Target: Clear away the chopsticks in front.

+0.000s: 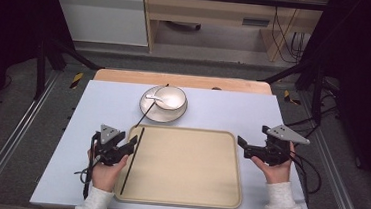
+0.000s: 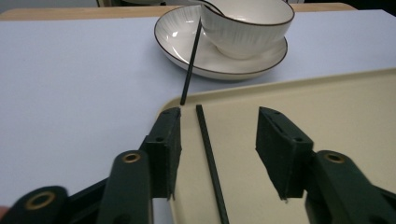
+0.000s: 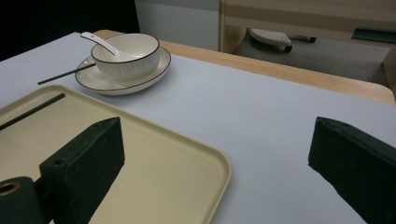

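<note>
Black chopstick (image 2: pixel 210 158) lies on the beige tray (image 1: pixel 186 195) near its left edge, loose between the half-open left tongs (image 1: pixel 125 144), while the right tongs (image 1: pixel 250 145) hold nothing, wide open; it may roll if nudged.

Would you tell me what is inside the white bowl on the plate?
A white spoon rests in the bowl, handle over the rim. The bowl's bottom under the spoon's scoop is covered.
</note>
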`<act>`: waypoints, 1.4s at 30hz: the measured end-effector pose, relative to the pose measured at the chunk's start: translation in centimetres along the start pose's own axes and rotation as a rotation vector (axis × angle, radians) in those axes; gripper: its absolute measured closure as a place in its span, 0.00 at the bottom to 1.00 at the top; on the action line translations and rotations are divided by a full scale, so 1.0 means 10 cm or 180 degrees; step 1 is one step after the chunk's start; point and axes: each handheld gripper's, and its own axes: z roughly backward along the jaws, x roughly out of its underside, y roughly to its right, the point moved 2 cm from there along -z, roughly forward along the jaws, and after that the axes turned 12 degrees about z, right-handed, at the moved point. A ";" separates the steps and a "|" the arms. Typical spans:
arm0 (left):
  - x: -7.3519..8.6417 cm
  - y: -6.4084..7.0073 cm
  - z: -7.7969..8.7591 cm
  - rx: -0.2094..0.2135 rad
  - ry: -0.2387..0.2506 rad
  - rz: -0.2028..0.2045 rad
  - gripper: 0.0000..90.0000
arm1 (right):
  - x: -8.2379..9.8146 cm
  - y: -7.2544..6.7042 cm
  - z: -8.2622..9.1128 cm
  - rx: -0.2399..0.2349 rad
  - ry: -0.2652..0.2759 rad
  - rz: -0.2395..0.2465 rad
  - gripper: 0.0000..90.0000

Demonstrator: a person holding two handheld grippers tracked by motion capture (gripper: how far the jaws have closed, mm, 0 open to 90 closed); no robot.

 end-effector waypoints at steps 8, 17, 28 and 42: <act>-0.36 -0.11 -0.18 0.0063 0.0051 -0.0124 0.39 | 0.00 0.00 -0.01 0.0014 0.0005 -0.0008 0.04; -0.57 -0.18 -0.44 0.0118 -0.0065 -0.0280 0.35 | 0.02 0.00 -0.04 0.0026 -0.0028 -0.0006 0.04; -0.71 -0.18 -0.82 0.0103 -0.0386 -0.0507 0.37 | 0.03 -0.01 -0.07 0.0018 -0.0061 0.0007 0.04; -0.72 -0.14 -1.29 0.0046 -0.0660 -0.0687 0.51 | 0.04 0.00 -0.07 0.0018 -0.0074 0.0025 0.05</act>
